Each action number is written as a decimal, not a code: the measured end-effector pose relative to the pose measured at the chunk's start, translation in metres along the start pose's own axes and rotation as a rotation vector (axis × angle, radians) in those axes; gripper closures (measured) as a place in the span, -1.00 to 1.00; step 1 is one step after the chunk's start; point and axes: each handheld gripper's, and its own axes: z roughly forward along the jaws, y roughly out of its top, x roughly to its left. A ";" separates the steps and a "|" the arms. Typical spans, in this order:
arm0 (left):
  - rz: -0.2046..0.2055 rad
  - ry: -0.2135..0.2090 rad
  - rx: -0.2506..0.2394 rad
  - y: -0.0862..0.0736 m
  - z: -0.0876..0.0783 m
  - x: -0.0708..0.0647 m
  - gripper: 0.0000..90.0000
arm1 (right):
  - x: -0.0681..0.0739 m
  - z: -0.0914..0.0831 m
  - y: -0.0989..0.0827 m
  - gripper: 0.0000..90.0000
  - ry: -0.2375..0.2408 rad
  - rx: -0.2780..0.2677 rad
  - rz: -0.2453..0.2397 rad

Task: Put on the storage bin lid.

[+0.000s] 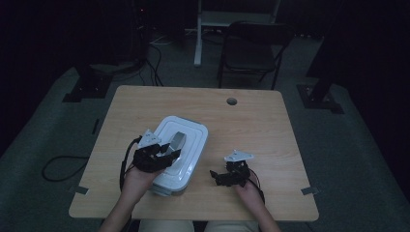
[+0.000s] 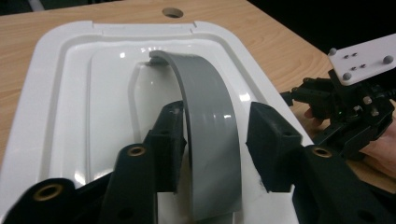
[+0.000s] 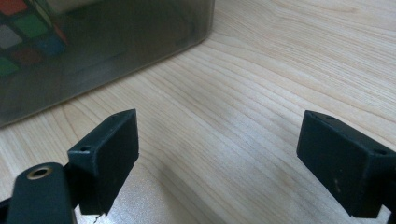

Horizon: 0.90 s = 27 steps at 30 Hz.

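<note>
Item one: a white rectangular plastic storage box with rounded corners [image 1: 191, 145], lying just left of centre in the high view on a light wooden table [image 1: 251, 125], its lid on. Item two: a grey curved plastic carrying handle [image 2: 210, 126], arching up from the lid's recessed middle, centre of my left gripper view. Item three: my left gripper [image 1: 167, 154], lower left of centre in the high view, over the lid; its jaws stand either side of the grey handle, the left pad just against it, the right pad clear with a gap, so I grip nothing. Item four: my right gripper [image 1: 217, 176], lower centre-right, low over bare wood, jaws spread wide and empty. Item five: a multicoloured puzzle cube [image 3: 23, 37], dimly seen through the box's translucent wall, upper left of my right gripper view.
</note>
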 end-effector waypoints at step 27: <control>-0.013 0.045 -0.069 0.004 -0.027 0.027 -0.29 | -0.016 -0.016 -0.005 -0.72 -0.036 -0.016 0.027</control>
